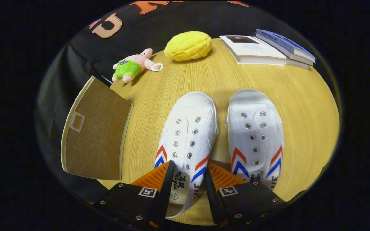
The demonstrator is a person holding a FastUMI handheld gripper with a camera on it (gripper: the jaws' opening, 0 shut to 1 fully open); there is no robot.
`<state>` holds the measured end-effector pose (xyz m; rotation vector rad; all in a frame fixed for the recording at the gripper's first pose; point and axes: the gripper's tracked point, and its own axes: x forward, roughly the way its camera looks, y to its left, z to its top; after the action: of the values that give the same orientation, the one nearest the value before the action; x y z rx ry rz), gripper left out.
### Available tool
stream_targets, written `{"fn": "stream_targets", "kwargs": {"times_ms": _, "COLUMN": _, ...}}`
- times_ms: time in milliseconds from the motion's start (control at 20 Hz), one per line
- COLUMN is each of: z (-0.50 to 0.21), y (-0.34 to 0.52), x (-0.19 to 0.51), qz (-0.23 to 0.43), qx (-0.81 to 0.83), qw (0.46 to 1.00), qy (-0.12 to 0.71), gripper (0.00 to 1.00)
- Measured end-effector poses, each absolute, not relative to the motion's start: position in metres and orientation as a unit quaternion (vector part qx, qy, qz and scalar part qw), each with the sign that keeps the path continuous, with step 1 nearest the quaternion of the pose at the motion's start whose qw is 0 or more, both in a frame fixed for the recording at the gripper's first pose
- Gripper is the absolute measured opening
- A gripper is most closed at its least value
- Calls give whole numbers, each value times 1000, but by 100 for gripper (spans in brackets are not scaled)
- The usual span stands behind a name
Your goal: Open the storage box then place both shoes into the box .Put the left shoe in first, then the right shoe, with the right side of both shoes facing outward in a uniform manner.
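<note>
Two white canvas shoes with red and blue chevrons lie side by side on the wooden table, toes pointing away from me. My gripper [188, 179] is over the heel end of the left shoe [186, 128]. Its two fingers are drawn in against the sides of that shoe's collar, with the tongue and insole between them. The right shoe [255, 128] lies just to the right, beyond the right finger and untouched. The brown fabric storage box [96, 134] stands to the left of the shoes at the table's edge, showing a flat cream-trimmed panel with a label pocket.
Beyond the shoes lie a yellow plush bun [189, 45], a small pink plush toy in green shorts [132, 66] and a stack of books [268, 48] at the far right. Bare table [307, 106] stretches to the right of the right shoe.
</note>
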<state>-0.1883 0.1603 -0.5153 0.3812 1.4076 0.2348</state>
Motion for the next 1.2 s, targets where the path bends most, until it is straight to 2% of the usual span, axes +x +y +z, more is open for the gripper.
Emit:
{"fn": "stream_targets", "kwargs": {"times_ms": 100, "z": -514, "y": 158, "x": -187, "qz": 107, "qx": 197, "qw": 737, "qy": 638, "gripper": 51}}
{"fn": "stream_targets", "kwargs": {"times_ms": 200, "z": -509, "y": 152, "x": -188, "qz": 79, "qx": 227, "qw": 735, "qy": 634, "gripper": 30}}
{"fn": "stream_targets", "kwargs": {"times_ms": 250, "z": -511, "y": 151, "x": -187, "qz": 76, "qx": 234, "qw": 733, "qy": 633, "gripper": 14}}
{"fn": "stream_targets", "kwargs": {"times_ms": 350, "z": -506, "y": 152, "x": -184, "qz": 63, "qx": 241, "qw": 733, "qy": 633, "gripper": 6}}
{"fn": "stream_targets", "kwargs": {"times_ms": 650, "z": -451, "y": 180, "x": -152, "qz": 72, "qx": 303, "qw": 733, "qy": 604, "gripper": 4}}
{"fn": "stream_targets", "kwargs": {"times_ms": 900, "z": -399, "y": 205, "x": -108, "qz": 88, "qx": 298, "qw": 755, "qy": 578, "gripper": 4}}
{"fn": "stream_targets", "kwargs": {"times_ms": 1200, "z": -339, "y": 276, "x": -83, "qz": 151, "qx": 309, "qw": 754, "qy": 559, "gripper": 4}}
